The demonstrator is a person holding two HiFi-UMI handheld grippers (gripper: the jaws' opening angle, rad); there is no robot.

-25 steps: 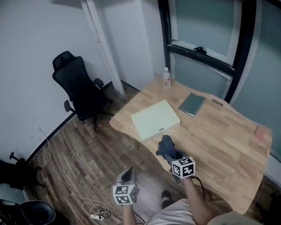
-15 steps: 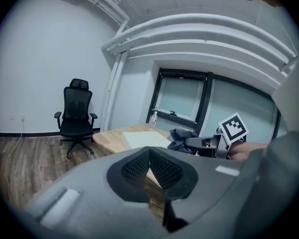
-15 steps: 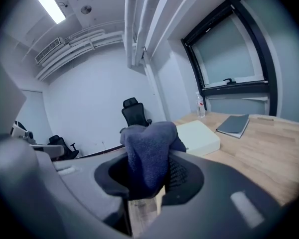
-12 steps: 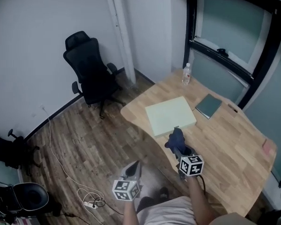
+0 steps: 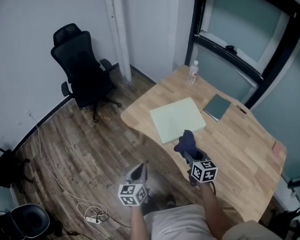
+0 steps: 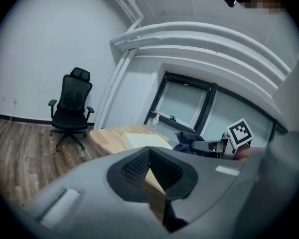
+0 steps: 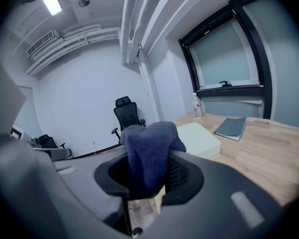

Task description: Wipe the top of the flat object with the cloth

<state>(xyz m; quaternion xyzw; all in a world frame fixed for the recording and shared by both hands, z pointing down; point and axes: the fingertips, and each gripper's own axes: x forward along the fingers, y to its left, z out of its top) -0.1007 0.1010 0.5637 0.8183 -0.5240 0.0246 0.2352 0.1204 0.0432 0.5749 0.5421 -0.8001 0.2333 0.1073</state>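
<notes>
Far to the left of our fingers a black mesh office chair (image 5: 80, 69) stands on the wood floor (image 5: 75, 144). Our left gripper (image 5: 138, 171) hangs beside the light wooden tabletop (image 5: 240, 144), its fingers (image 6: 134, 168) closed together with nothing between them. Ahead and to the right of those fingers lies the pale green flat rectangular pad (image 5: 177, 119). Our right gripper (image 5: 189, 155) clamps a dark blue bunched cloth (image 5: 185, 141), which sticks out past its fingers (image 7: 182, 176) near the pad's closest edge. Beyond these fingers stand a clear plastic bottle (image 5: 192, 72) and, further right, a dark green notebook (image 5: 217, 107).
</notes>
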